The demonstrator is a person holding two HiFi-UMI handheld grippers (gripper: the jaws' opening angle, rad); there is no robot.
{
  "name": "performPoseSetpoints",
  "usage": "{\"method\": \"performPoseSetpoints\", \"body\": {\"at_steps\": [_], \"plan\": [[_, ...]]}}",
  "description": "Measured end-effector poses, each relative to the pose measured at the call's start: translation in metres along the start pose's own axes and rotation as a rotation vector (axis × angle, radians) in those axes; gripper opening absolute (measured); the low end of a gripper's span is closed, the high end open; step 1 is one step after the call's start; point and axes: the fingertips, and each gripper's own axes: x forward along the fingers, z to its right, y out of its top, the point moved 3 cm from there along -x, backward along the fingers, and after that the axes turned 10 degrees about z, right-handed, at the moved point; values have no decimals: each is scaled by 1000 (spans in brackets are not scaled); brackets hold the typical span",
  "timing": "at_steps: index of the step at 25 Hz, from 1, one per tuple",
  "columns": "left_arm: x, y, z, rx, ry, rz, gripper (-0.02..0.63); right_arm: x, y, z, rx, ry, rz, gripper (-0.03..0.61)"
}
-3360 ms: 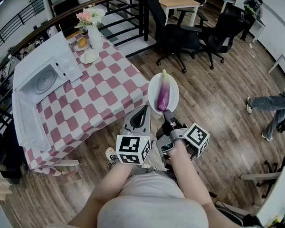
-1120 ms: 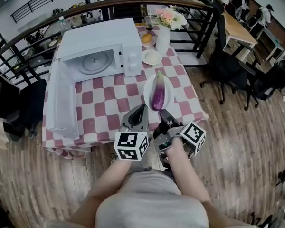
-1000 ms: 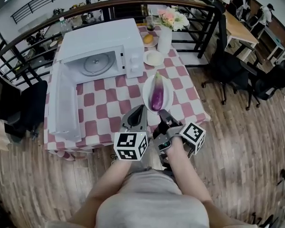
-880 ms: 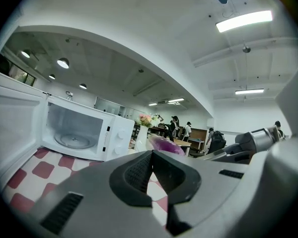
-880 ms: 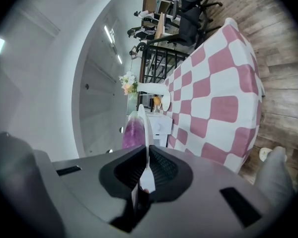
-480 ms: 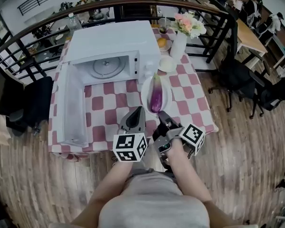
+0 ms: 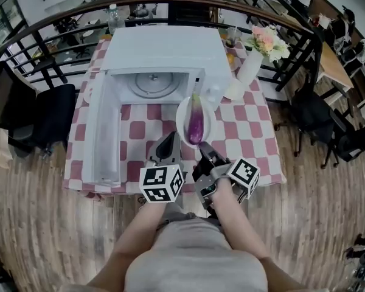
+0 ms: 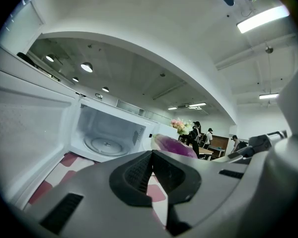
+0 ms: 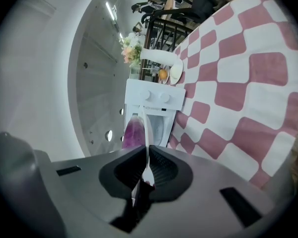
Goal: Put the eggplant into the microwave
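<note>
A purple eggplant (image 7: 196, 119) lies on a white plate (image 7: 182, 120) held in the air above the checked table, just before the microwave (image 7: 164, 56). My right gripper (image 7: 205, 151) is shut on the plate's near rim; the right gripper view has the plate (image 9: 145, 143) edge-on between the pads and the eggplant (image 9: 134, 132) behind it. The microwave stands with its door (image 7: 104, 131) swung open to the left and its glass turntable (image 7: 153, 84) showing. My left gripper (image 7: 168, 146) is shut with nothing in it, beside the right one. In the left gripper view the microwave cavity (image 8: 109, 133) and eggplant (image 8: 175, 145) lie ahead.
A white vase of flowers (image 7: 254, 59), a small white plate (image 7: 235, 90) and an orange fruit (image 7: 230, 57) stand to the right of the microwave. A dark railing (image 7: 274, 17) runs behind the table. Black chairs (image 7: 48, 117) flank the table on a wooden floor.
Both grippers and the plate with the eggplant have moved forward, closer to the open microwave, which now sits straight ahead. Neither gripper's state has changed.
</note>
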Motion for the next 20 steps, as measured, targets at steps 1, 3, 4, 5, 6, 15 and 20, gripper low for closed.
{"method": "performPoseSetpoints", "body": {"at_steps": [1, 3, 4, 5, 6, 15, 20], "plan": [[2, 1, -5, 0, 4, 1, 5, 5, -4, -1, -2, 3, -9, 37], [5, 4, -16, 0, 11, 4, 4, 15, -12, -3, -3, 11, -26, 37], [7, 5, -20, 1, 13, 7, 4, 20, -15, -4, -4, 14, -33, 37], [9, 7, -25, 2, 15, 11, 5, 24, -18, -5, -4, 17, -39, 37], [11, 8, -30, 4, 17, 14, 5, 29, -20, -6, -4, 19, -44, 37], [18, 23, -75, 23, 65, 48, 4, 71, -41, -3, 19, 28, -76, 37], [14, 26, -96, 35, 99, 51, 5, 89, -46, 2, 1, 2, -109, 37]]}}
